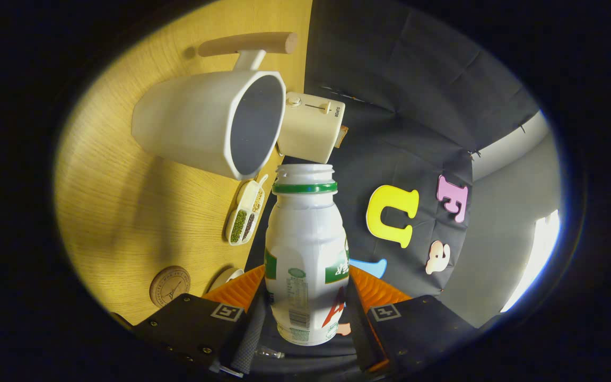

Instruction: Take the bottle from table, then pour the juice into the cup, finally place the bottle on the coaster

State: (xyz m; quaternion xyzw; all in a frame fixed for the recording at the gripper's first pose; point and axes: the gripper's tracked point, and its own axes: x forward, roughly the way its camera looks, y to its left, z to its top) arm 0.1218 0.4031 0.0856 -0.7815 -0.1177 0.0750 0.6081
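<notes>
My tool (pixel 305 313) is clamped on the bottle (pixel 305 254), tipped toward the cup (pixel 210 122); pouring seems underway, coaster (pixel 169 286) placement left.

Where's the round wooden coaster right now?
In the gripper view, the round wooden coaster lies on the wooden table, beside the left orange finger, short of the divided seed tray.

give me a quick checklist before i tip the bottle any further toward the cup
1. Grip: gripper fingers press both sides of the bottle: ok.
2. Cap off, bottle mouth open: ok.
3. Bottle mouth beside the cup opening, not yet over it: not ok.
4. Cup is free of contents: cannot tell.
5. Coaster bare for set-down: ok.
6. Toaster close behind the cup: cannot tell if it clears.
</notes>
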